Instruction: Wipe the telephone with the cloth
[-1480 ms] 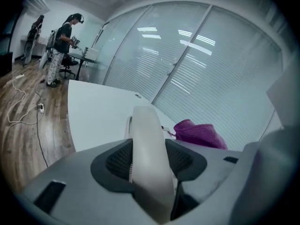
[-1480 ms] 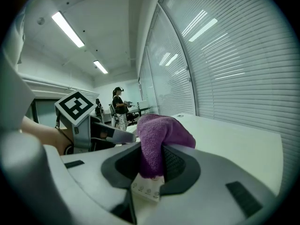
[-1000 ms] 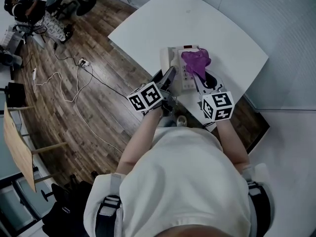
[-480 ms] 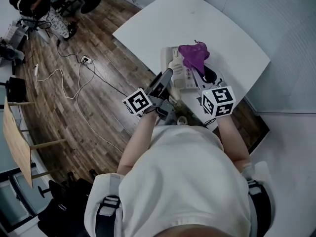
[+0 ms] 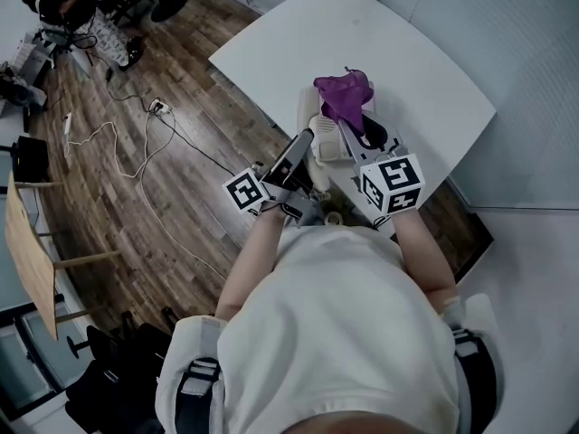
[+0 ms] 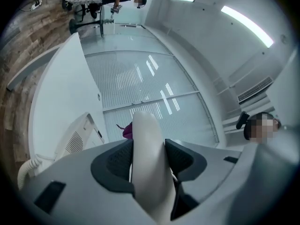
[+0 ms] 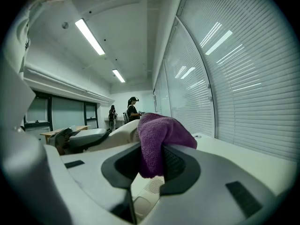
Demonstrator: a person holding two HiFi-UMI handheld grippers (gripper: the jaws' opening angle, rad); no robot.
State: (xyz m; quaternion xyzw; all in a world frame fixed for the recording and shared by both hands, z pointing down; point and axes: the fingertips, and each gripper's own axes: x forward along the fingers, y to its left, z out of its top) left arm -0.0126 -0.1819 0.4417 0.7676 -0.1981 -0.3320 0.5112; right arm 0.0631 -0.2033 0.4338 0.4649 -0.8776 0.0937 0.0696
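The left gripper (image 6: 148, 159) clamps the white handset (image 6: 145, 135) just over the telephone (image 6: 77, 137) on the white table (image 5: 271, 43). The right gripper (image 7: 151, 165) pinches the purple cloth (image 7: 161, 130) against the telephone's top, and cables (image 5: 118, 143) sprawl over the floor beside the table.

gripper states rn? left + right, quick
left gripper: closed on the white telephone handset.
right gripper: closed on the purple cloth.
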